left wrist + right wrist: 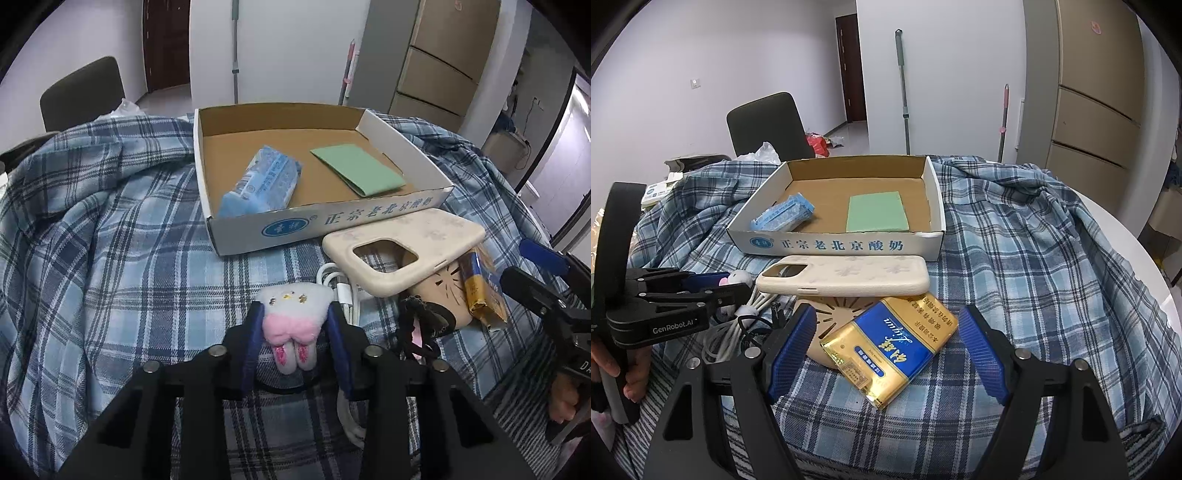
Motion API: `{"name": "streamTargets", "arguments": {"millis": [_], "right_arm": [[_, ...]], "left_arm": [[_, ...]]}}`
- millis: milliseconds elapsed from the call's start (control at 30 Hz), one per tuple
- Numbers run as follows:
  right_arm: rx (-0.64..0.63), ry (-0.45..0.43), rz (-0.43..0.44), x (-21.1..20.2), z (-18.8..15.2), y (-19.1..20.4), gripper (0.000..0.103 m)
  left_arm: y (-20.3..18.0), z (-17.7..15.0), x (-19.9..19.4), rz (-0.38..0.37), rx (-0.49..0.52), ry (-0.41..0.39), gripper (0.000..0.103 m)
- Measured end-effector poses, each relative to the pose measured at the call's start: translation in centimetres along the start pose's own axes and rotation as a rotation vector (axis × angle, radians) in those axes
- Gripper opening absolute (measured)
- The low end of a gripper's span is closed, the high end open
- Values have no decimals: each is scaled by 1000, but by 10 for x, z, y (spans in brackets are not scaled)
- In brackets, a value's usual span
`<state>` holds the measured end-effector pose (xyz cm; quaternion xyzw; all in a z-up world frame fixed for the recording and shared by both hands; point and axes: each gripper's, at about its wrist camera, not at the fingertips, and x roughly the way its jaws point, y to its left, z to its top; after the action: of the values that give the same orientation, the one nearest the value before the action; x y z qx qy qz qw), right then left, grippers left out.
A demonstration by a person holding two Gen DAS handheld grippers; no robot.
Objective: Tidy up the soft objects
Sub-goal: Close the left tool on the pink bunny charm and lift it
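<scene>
Risk noted: the left gripper (297,314) has closed on the small plush toy (293,319), gripping only its soft body — the fabric can compress and slip free on lifting. The white charging cable (341,291) lies just beside the toy, touching or nearly so; a snag could drag it along.

Position: the toy sits between the blue pads, head pointing away from the tool, feet toward it, resting on the plaid cloth (110,258). The cardboard box (280,229) — the likely destination, already holding a blue tissue pack (262,181) and a green folded cloth (356,168) — stands beyond it, apart.

The right gripper (888,350) stands open, holding nothing; a gold-and-blue packet (890,347) lies between its fingers, untouched.
</scene>
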<state>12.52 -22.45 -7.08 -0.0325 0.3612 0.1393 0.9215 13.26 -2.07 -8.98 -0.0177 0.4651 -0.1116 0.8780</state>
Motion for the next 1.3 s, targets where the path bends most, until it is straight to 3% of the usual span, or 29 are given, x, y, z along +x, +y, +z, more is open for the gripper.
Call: {"name": "streamTargets", "arguments": {"millis": [167,400,533,833,1033,1300], "right_arm": [[15,-26,-15,-4,0,-3,78],[82,-30,-19,-5,2,-18,78],[140,15,-45,1,5,-28,78],[167,121,-156,4,6,-11,79],[237,211,-119,26,4,-14,79],[242,211,-133,35,7,-12,79]], "left_arm": [[-3,-2,-13,-14,21,-71,32],[-17,-14,-60,-7,100,-319,32],[-27,-21,-77,30,136,-423,32],[-15,-22,-88,16,88,-474,32],[-20,-27,-93,21,111,-501,32],[-14,-25,-93,-12,88,-501,32]]}}
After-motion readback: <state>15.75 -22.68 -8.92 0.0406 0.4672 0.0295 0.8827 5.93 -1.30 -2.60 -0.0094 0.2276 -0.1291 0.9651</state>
